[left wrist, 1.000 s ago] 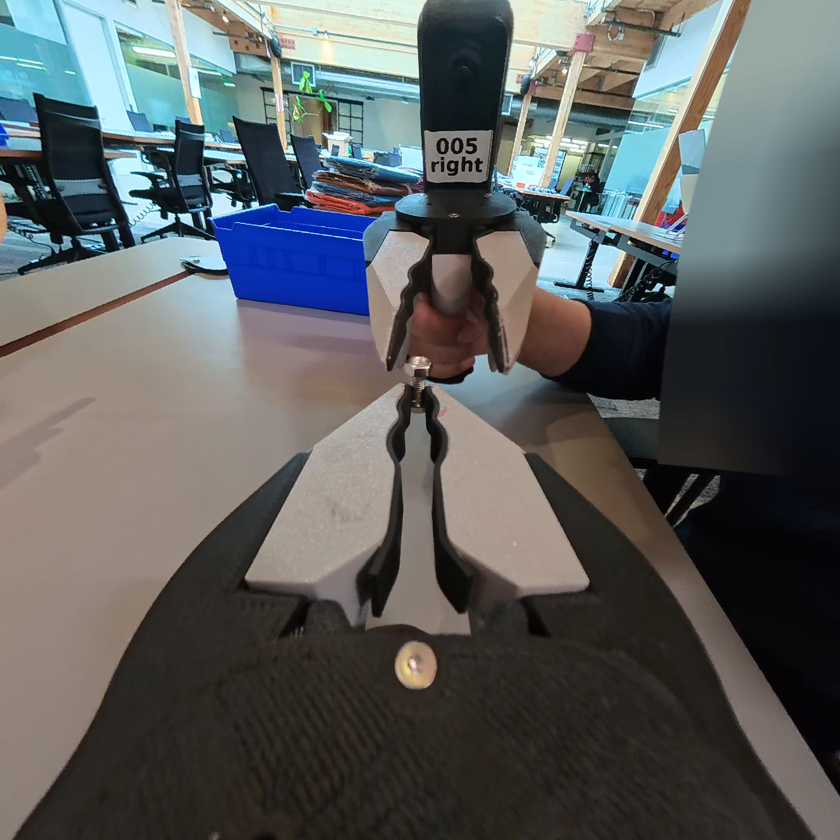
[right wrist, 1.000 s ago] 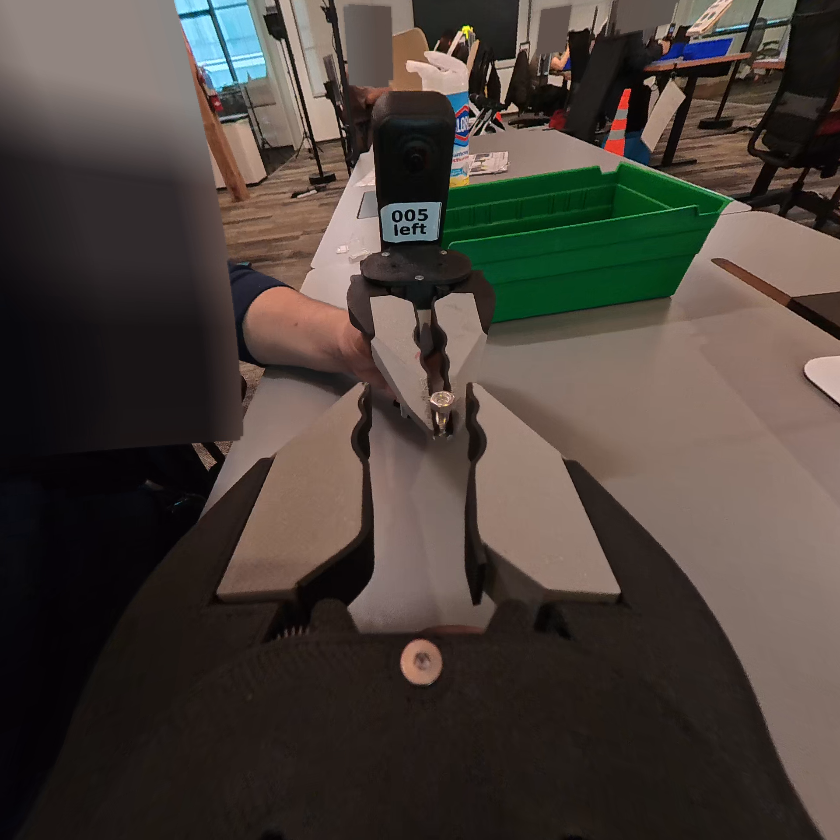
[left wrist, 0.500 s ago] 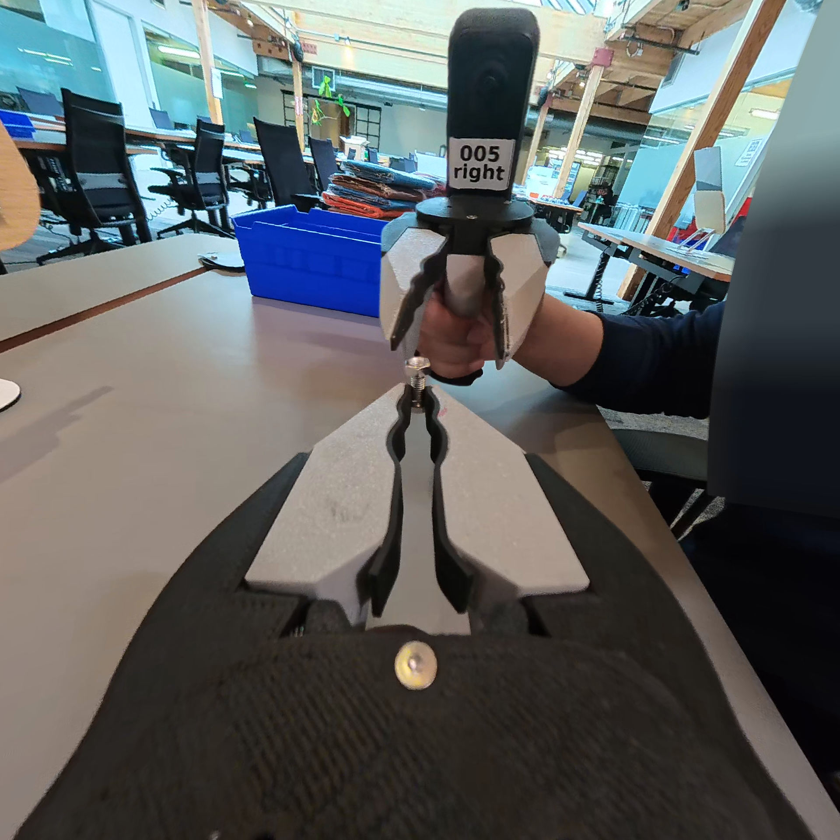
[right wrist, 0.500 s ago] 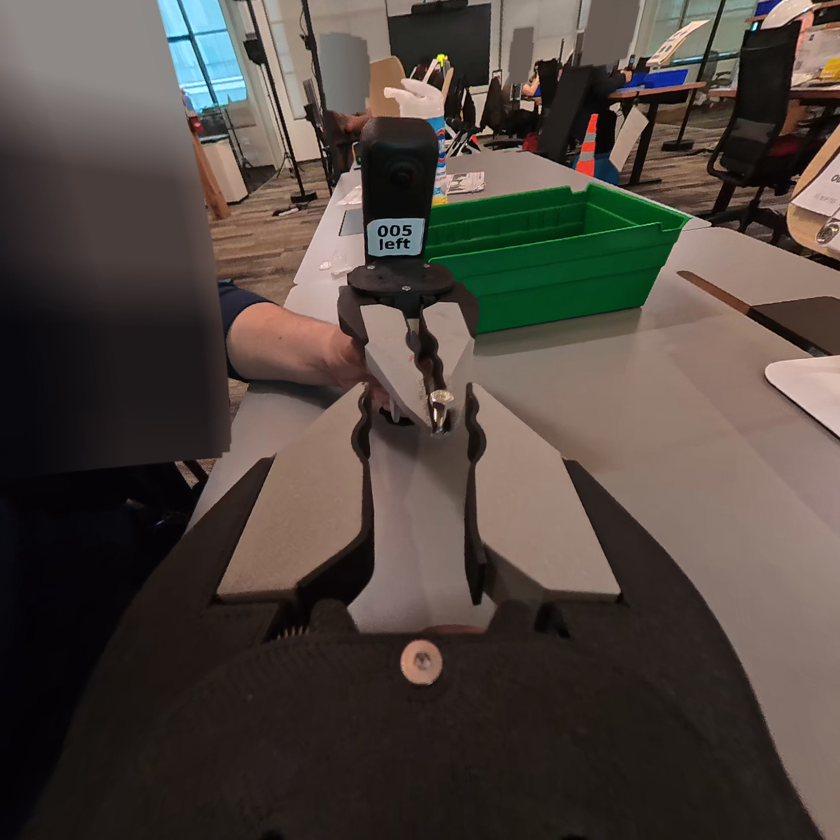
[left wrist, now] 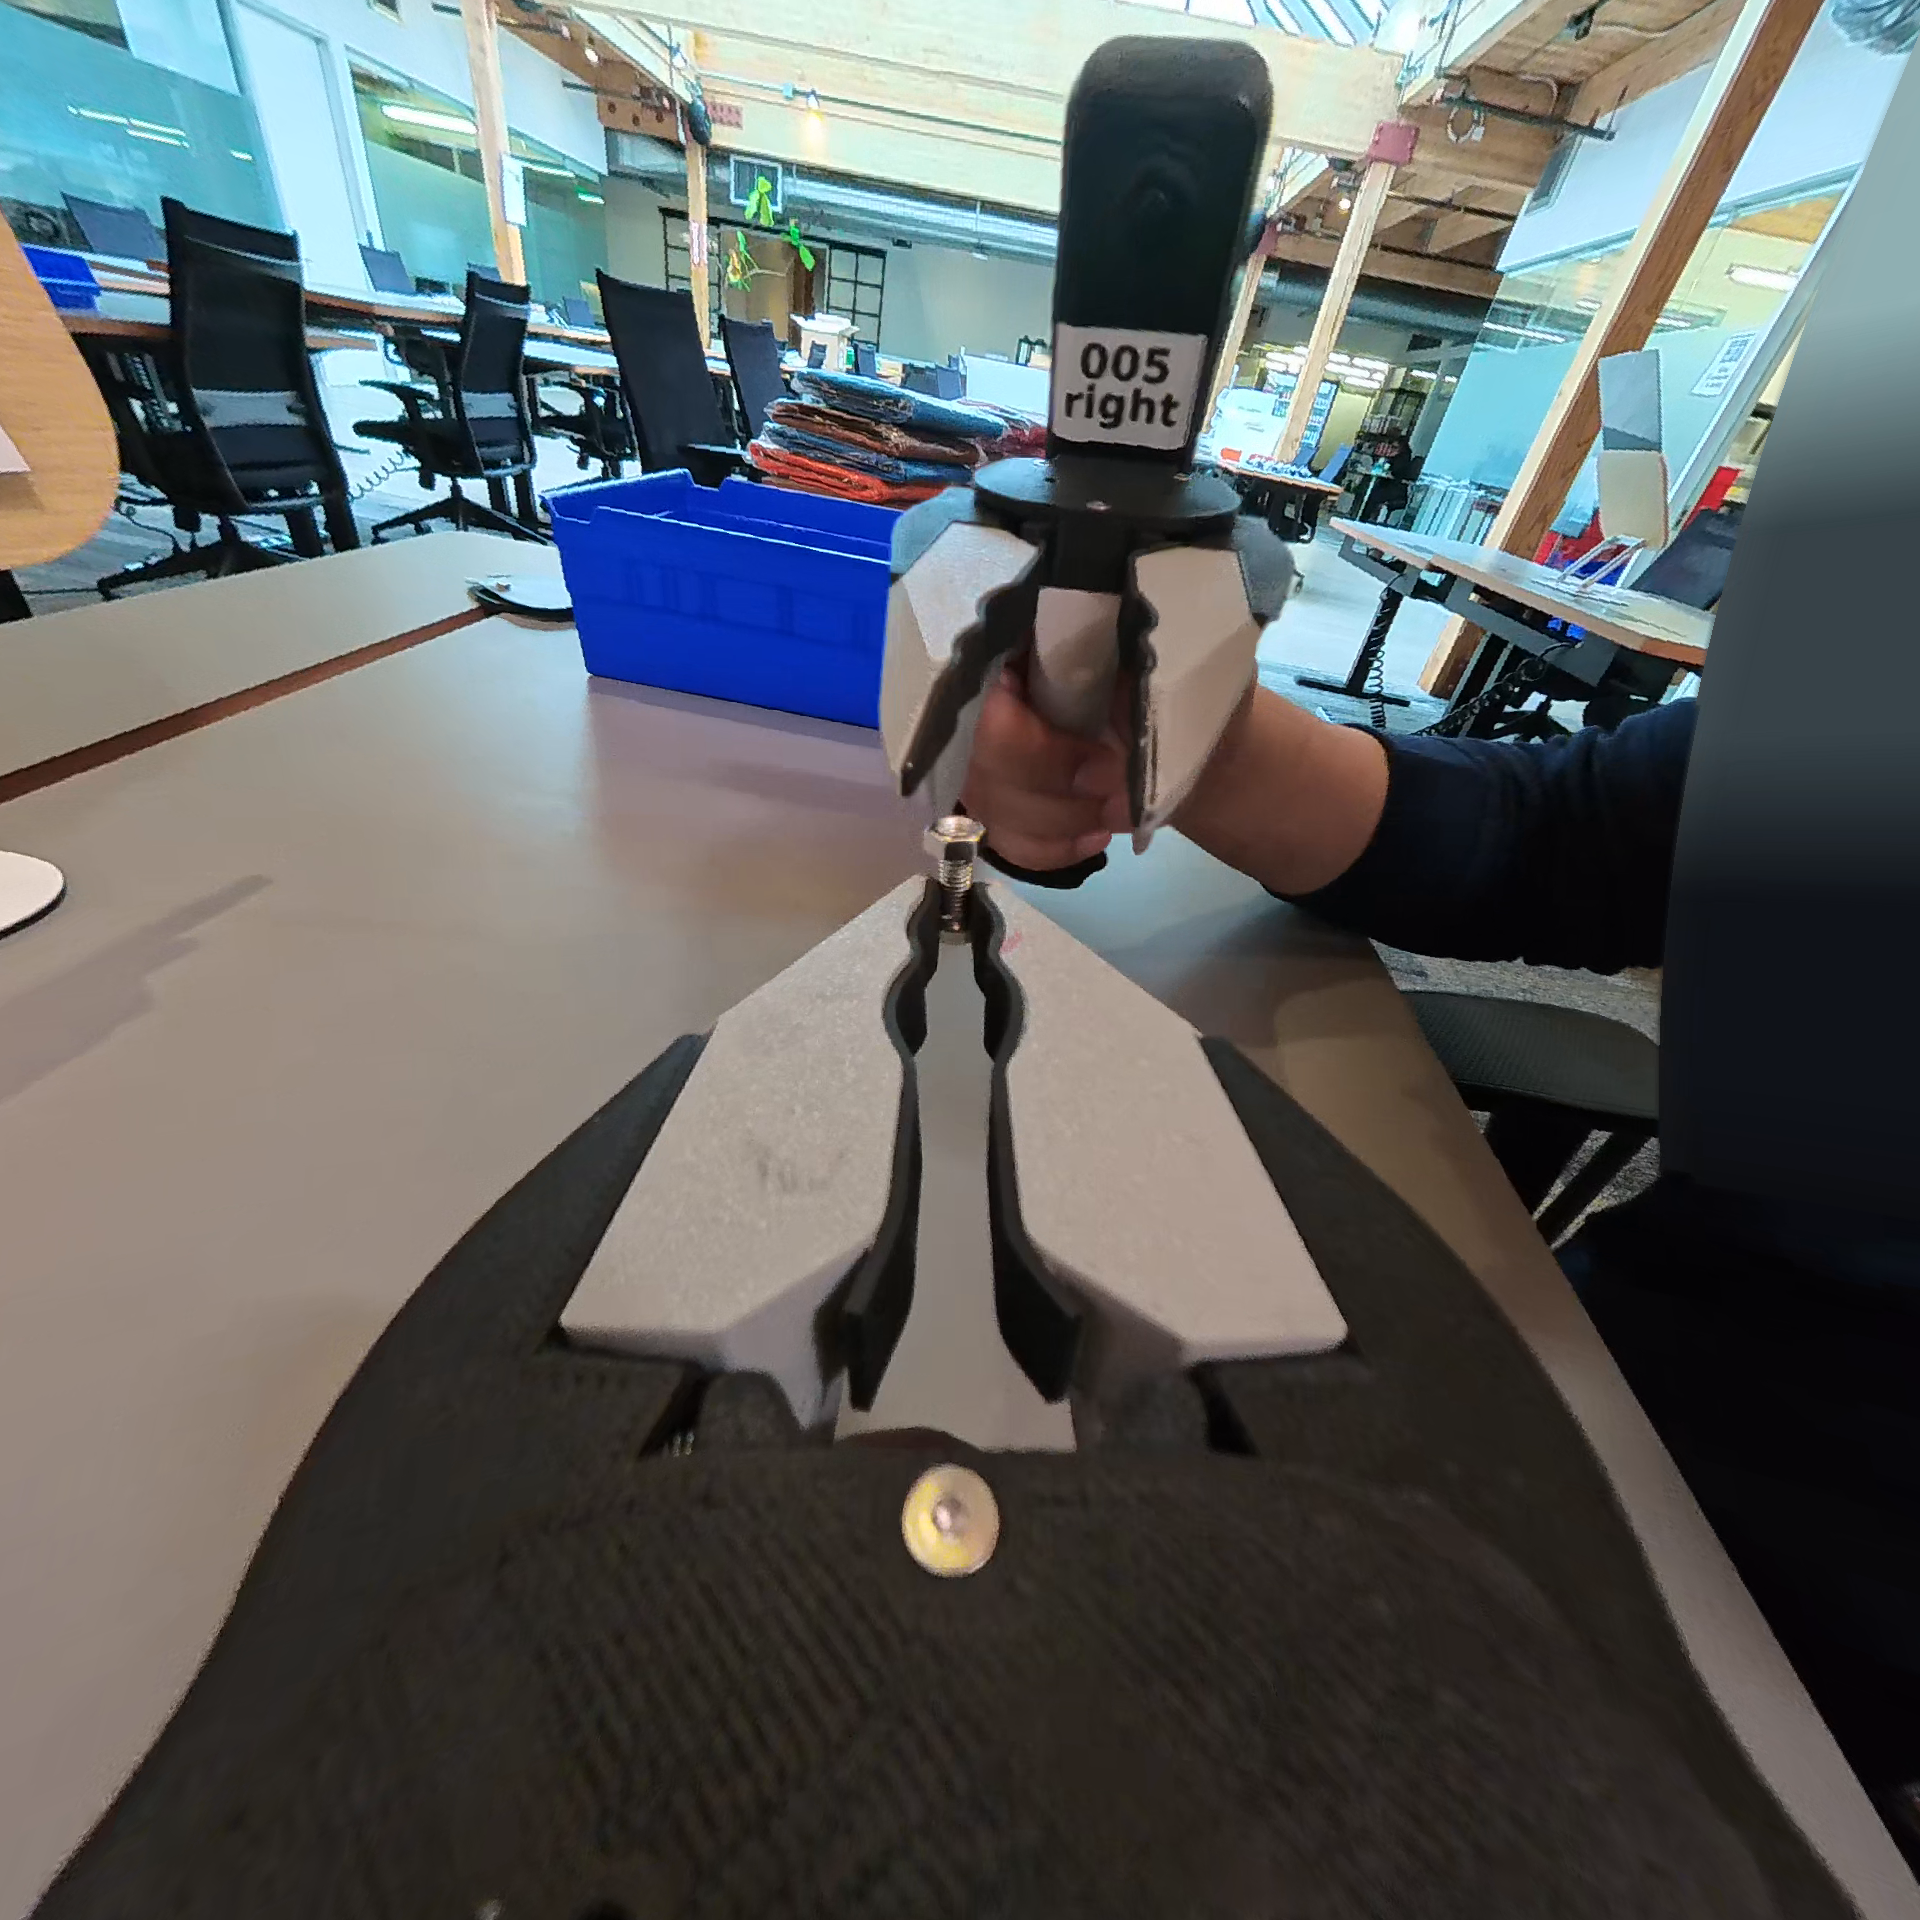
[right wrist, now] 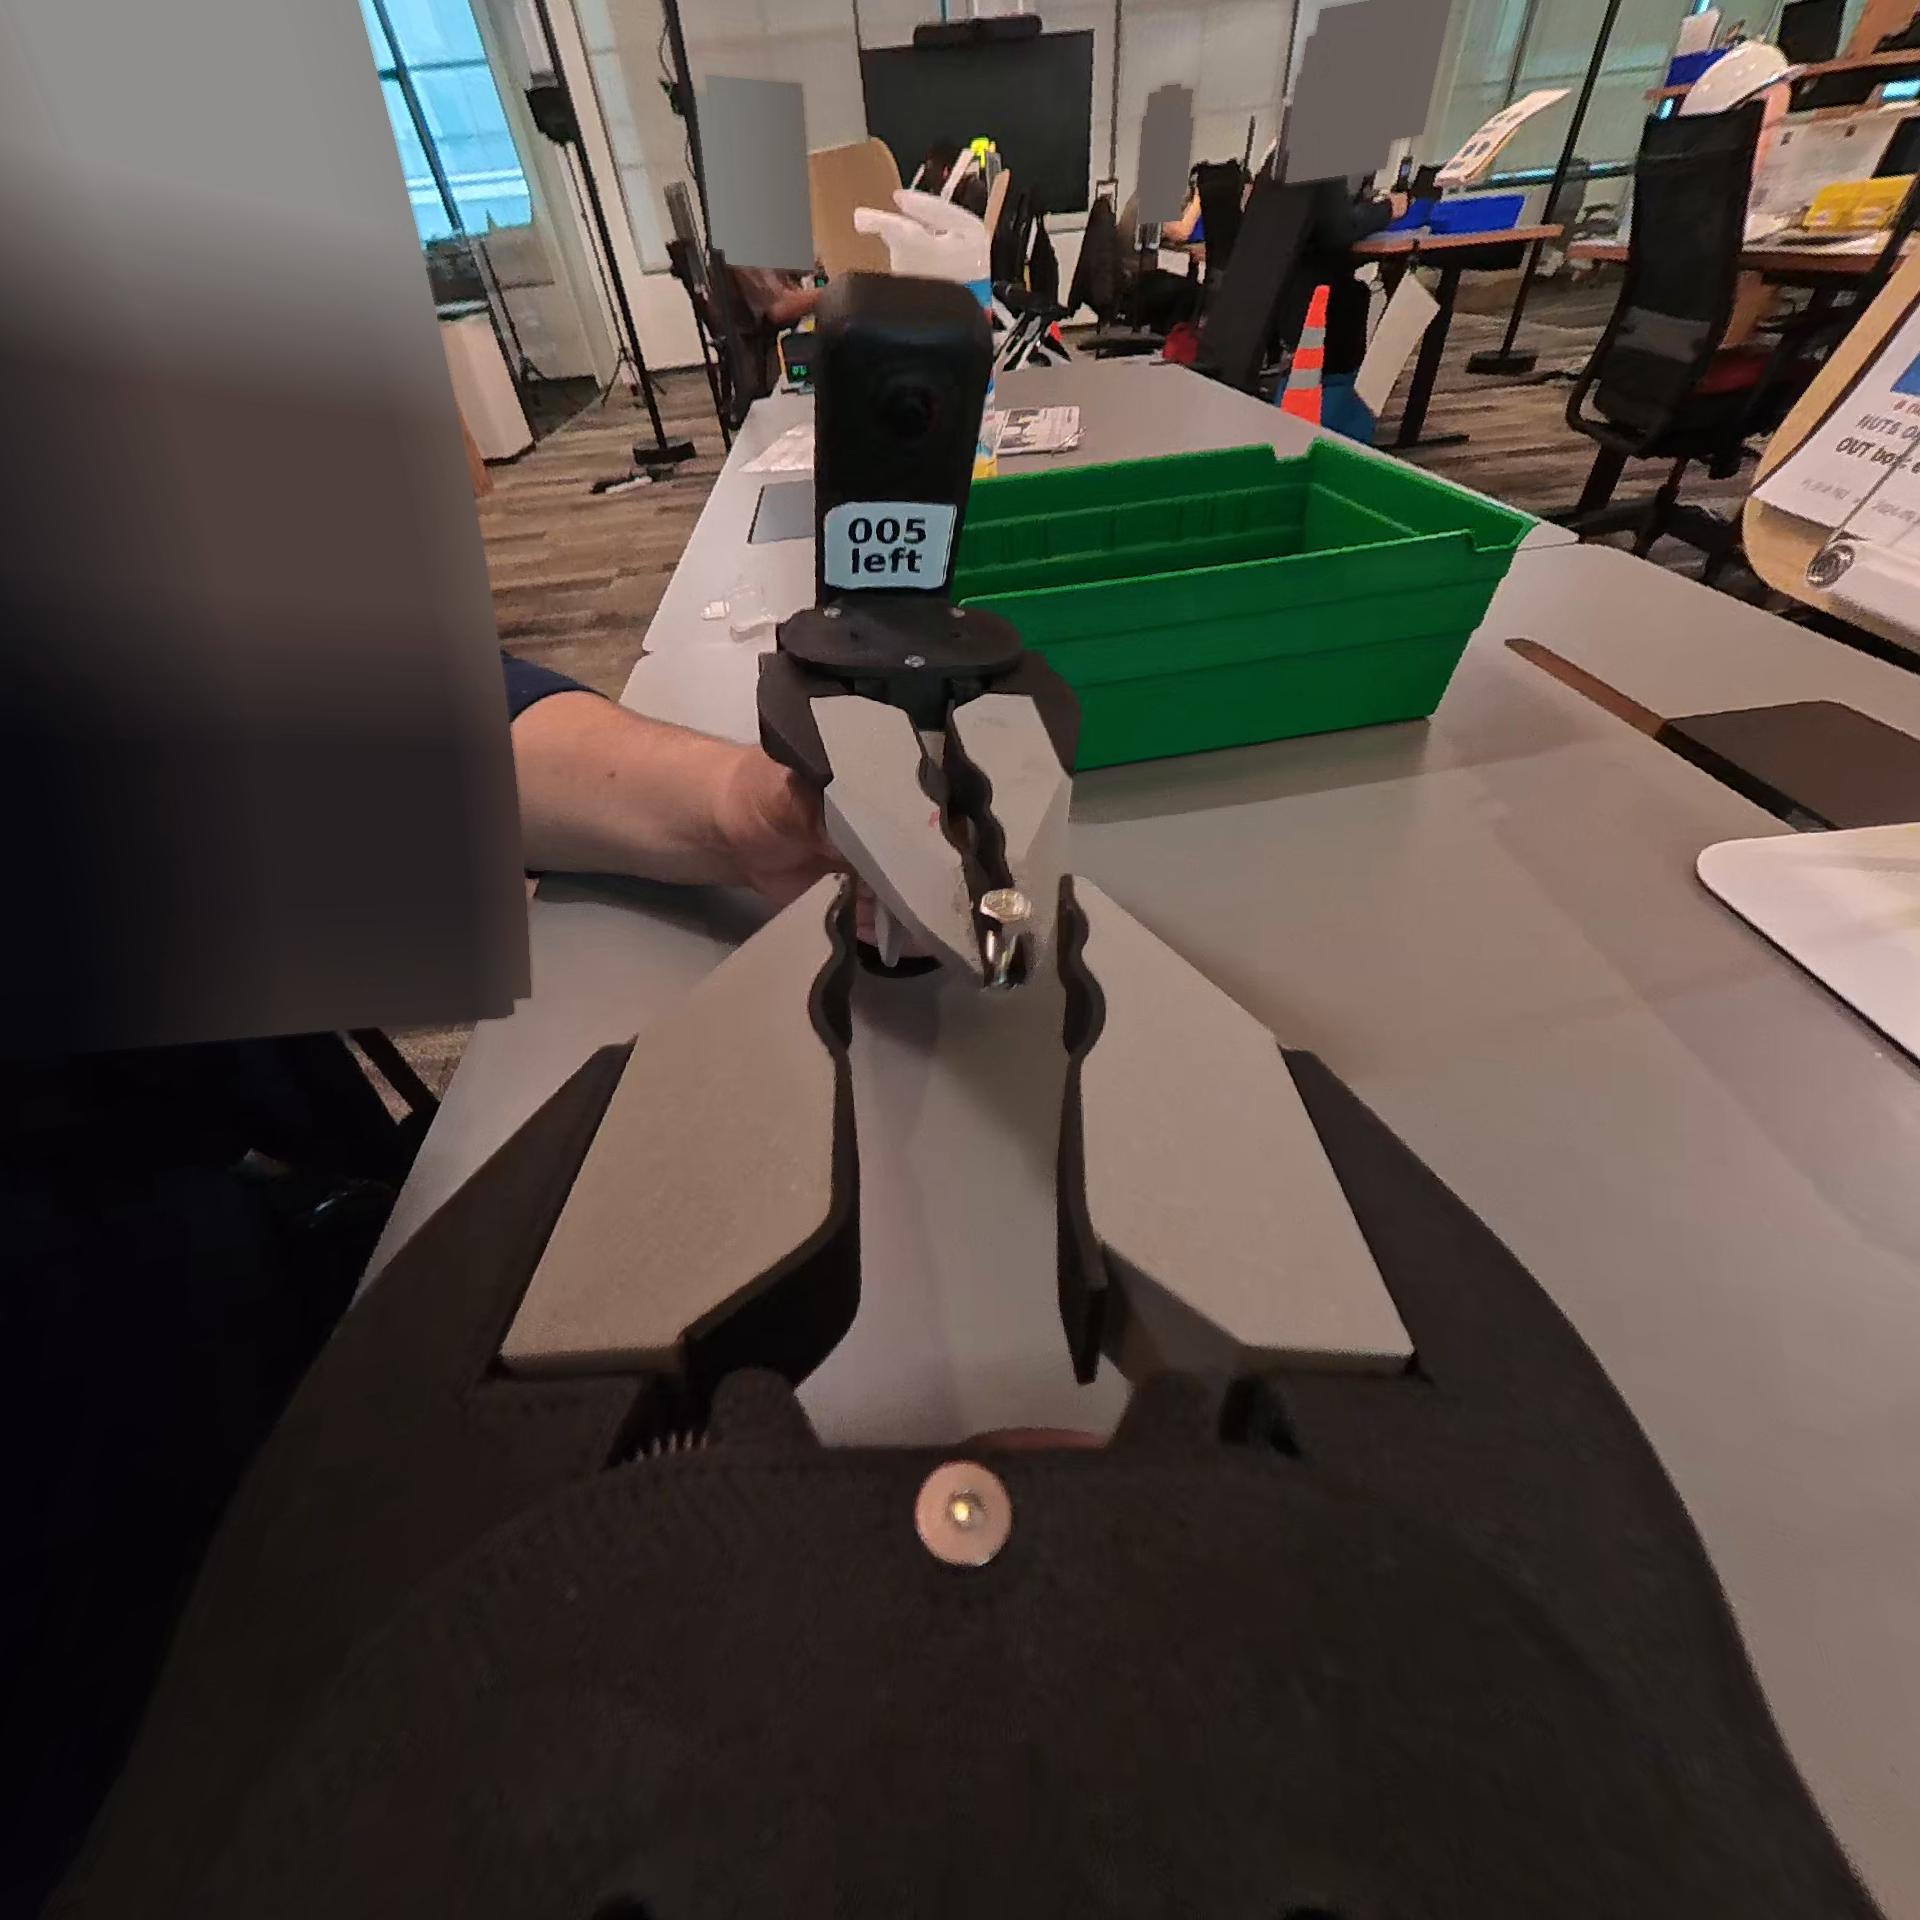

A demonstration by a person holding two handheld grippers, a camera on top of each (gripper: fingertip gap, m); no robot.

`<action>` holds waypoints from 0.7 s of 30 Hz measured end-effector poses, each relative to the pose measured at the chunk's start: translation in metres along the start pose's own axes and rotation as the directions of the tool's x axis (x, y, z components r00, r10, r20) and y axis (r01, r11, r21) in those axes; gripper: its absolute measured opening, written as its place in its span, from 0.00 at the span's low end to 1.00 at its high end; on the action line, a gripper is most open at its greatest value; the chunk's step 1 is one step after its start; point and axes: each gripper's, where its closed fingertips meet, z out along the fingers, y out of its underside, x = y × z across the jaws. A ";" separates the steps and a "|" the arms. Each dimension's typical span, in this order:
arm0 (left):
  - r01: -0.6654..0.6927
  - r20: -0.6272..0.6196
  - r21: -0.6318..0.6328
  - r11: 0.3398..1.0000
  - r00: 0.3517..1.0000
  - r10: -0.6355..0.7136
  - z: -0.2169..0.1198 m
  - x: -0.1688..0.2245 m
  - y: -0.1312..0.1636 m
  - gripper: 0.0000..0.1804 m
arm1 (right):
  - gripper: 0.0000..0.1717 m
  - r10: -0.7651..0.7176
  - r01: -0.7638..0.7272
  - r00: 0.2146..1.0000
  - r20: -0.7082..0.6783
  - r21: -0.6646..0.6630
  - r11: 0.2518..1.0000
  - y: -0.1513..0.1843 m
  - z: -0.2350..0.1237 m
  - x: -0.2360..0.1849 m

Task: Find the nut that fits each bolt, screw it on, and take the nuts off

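Bright, even daylight pours in from tall windows point(right wrist: 457, 156) at upper left and ceiling lamps point(left wrist: 810, 104). Soft shadows lie on the grey table point(left wrist: 312, 935). Wide-angle bending warps the edges; distant desks look soft.

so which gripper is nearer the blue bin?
Right. The right gripper hangs open just in front of the blue bin; the left gripper, clamping the bolt, sits farther back.

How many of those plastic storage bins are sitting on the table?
2. A blue bin stands on the table behind the right tool; a green bin stands behind the left tool. Others may be out of view.
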 end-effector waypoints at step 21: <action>-0.020 0.039 0.015 1.000 0.999 0.019 -0.003 -0.003 -0.007 0.02 | 0.26 -0.007 0.007 1.000 0.015 0.000 1.000 0.000 0.019 -0.008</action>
